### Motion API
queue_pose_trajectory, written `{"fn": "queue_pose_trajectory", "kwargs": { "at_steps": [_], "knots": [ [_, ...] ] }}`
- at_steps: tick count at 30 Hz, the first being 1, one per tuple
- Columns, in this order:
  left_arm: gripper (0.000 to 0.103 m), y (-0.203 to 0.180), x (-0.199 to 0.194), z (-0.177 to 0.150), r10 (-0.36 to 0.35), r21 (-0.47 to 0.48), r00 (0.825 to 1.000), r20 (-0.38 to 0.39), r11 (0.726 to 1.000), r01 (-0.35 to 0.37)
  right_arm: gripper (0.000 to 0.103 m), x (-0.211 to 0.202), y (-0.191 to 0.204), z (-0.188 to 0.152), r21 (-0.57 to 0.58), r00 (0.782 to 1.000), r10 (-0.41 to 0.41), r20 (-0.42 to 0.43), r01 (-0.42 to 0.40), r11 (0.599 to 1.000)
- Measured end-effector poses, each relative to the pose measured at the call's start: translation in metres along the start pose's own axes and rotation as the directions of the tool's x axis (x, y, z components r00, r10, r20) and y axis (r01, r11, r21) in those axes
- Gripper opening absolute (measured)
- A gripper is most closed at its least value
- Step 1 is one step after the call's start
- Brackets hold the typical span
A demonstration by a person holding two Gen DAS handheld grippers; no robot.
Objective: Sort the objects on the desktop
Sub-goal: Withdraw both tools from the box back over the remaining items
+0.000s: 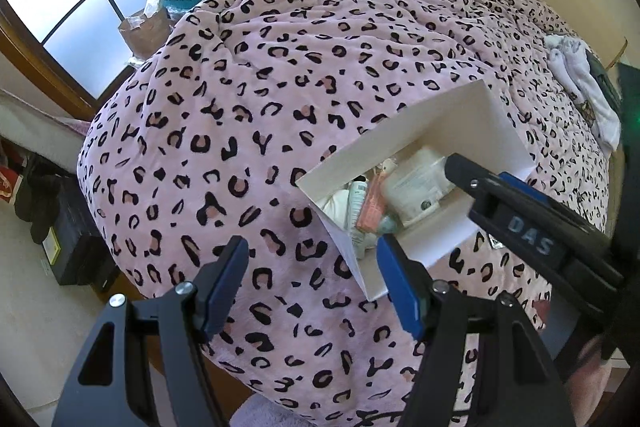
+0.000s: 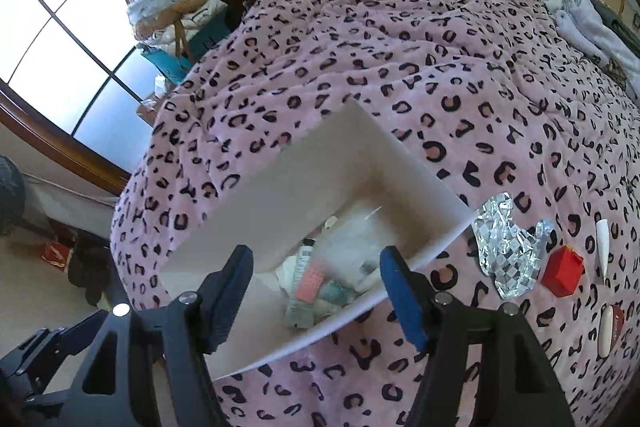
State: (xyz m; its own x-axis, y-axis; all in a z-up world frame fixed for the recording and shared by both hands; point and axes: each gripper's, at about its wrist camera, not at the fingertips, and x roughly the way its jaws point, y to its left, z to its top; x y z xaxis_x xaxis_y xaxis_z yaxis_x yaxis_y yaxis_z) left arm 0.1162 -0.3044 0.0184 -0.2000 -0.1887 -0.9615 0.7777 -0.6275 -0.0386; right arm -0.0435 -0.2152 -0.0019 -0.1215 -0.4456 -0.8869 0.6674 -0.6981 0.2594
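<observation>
A white open box (image 1: 452, 123) lies on a pink leopard-print bedspread (image 1: 260, 75); it also shows in the right wrist view (image 2: 280, 187). Inside are a white jar (image 1: 416, 183), a pink tube (image 1: 370, 207) and other small toiletries (image 2: 308, 279). My left gripper (image 1: 312, 287) is open and empty, just left of the box's near corner. My right gripper (image 2: 316, 291) is open and empty, over the box's near rim; it shows in the left wrist view (image 1: 520, 203) above the box. Right of the box lie a silver foil wrapper (image 2: 504, 251), a red small box (image 2: 562, 269), a white pointed piece (image 2: 602, 247) and a red-white oblong item (image 2: 610, 327).
White cloths (image 2: 592, 23) lie at the bed's far right. Piled boxes, bags and clothes (image 2: 192, 11) stand beyond the bed's left edge by the window (image 2: 56, 27). A dark bag and a red item (image 2: 56, 251) sit on the floor at left.
</observation>
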Motion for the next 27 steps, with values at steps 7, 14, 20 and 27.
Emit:
{"fn": "queue_pose_trajectory", "kwargs": {
  "at_steps": [7, 14, 20, 27],
  "knots": [
    [0.068, -0.012, -0.005, -0.003, -0.002, 0.02, 1.0, 0.006, 1.0, 0.002, 0.069, -0.032, -0.014, -0.009, 0.029, 1.0, -0.017, 0.023, 0.016, 0.999],
    [0.068, -0.052, -0.014, -0.01, -0.026, 0.095, 1.0, 0.013, 0.995, 0.024, 0.069, -0.067, -0.05, -0.037, 0.102, 0.992, -0.125, 0.01, 0.124, 0.987],
    [0.068, -0.112, -0.016, -0.029, -0.062, 0.201, 0.998, 0.003, 0.978, 0.06, 0.069, -0.1, -0.108, -0.069, 0.211, 0.982, -0.189, 0.012, 0.182, 0.96],
    [0.068, -0.186, -0.011, -0.059, -0.089, 0.312, 0.996, -0.031, 0.945, 0.095, 0.069, -0.129, -0.182, -0.109, 0.344, 0.97, -0.243, 0.011, 0.225, 0.911]
  ]
}}
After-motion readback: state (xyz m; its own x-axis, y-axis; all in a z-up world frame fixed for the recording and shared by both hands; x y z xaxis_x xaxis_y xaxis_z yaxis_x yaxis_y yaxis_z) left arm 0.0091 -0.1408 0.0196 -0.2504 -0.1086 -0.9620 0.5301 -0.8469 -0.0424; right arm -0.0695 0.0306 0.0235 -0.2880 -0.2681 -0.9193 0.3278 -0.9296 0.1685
